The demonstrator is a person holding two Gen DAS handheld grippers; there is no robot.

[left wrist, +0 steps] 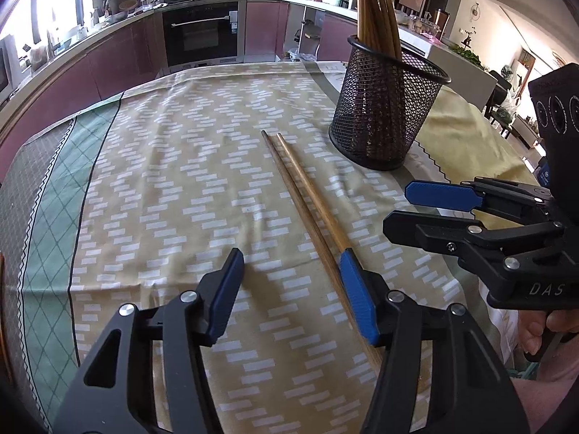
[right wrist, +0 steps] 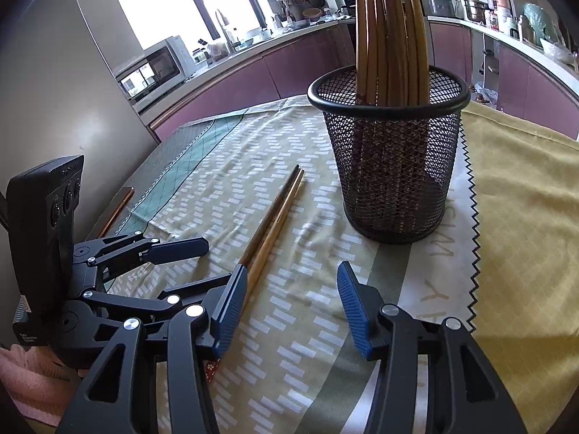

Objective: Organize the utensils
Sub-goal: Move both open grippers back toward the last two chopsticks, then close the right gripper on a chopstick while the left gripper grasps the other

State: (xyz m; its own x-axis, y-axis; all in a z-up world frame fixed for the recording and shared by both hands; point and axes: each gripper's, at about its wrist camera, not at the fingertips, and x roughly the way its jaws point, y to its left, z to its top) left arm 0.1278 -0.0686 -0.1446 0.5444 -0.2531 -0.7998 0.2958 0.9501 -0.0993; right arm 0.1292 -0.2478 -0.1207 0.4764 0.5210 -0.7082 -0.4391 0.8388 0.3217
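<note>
Two loose chopsticks (left wrist: pixel 307 202) lie side by side on the patterned cloth (left wrist: pixel 173 166) covering the counter, just beside a black mesh holder (left wrist: pixel 387 108) that stands upright with more chopsticks (right wrist: pixel 389 32) in it. The left claw (left wrist: pixel 291 291) and the right claw (right wrist: pixel 291 302) both hover open over the cloth, gripping nothing, the pair's near ends at one blue pad of each
</note>
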